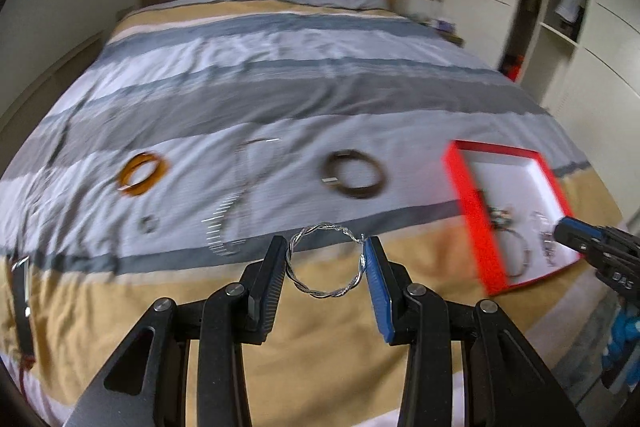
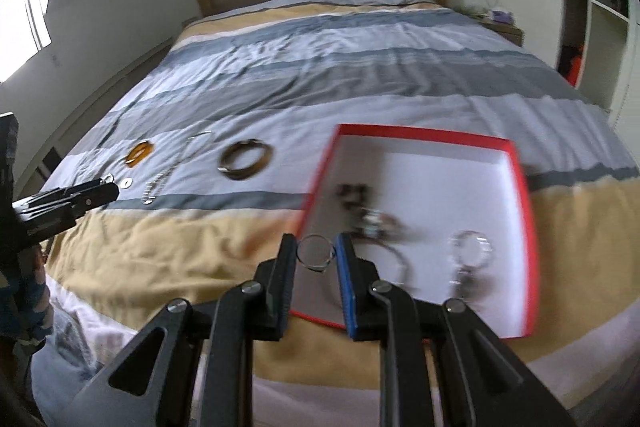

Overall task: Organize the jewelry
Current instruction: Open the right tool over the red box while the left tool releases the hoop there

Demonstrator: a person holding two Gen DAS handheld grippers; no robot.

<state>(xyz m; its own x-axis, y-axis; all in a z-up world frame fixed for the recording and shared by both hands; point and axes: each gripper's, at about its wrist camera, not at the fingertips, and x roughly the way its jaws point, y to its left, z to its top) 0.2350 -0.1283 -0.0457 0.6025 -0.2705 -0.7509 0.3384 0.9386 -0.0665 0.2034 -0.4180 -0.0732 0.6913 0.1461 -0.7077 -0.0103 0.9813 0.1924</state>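
Both tongs are clamped on rings, the left tongs (image 1: 326, 251) on a twisted silver bangle (image 1: 326, 261) with the red box (image 1: 472, 219) far right, the right tongs (image 2: 317, 247) holding a small ring (image 2: 315, 255) right at its edge.

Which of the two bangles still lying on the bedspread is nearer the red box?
The dark brown bangle, beside the red box. The amber bangle lies farther away, beyond the silver chain.
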